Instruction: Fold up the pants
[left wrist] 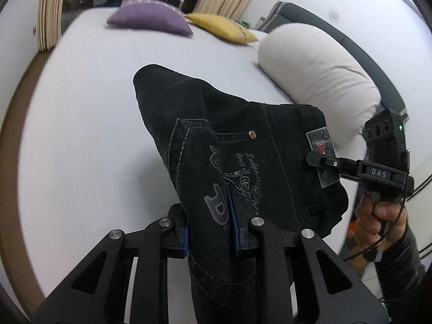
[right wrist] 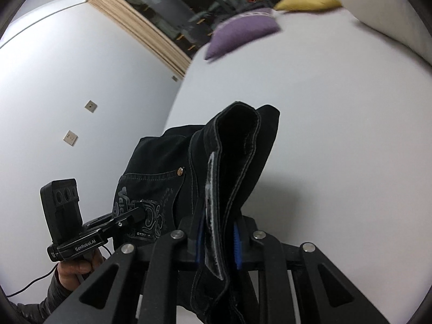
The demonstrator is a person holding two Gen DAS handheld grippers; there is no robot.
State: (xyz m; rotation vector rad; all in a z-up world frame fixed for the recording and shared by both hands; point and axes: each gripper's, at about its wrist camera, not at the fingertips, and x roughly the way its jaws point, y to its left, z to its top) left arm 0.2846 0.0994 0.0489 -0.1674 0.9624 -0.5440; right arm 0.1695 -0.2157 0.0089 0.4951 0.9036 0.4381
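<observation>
Both claws, left claw [left wrist: 210, 232] and right claw [right wrist: 218, 240], clamp black pants [left wrist: 229, 140] lifted above the bed [left wrist: 81, 135], folding seemingly barely begun.

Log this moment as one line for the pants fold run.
left tool: shut on black pants | right tool: shut on waistband | pants: lifted off white bed

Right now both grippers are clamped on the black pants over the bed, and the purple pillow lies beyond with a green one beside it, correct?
Not quite: the pillow beside the purple pillow is yellow, as the left wrist view shows. Both the left gripper and right gripper do clamp the pants over the bed.
</observation>
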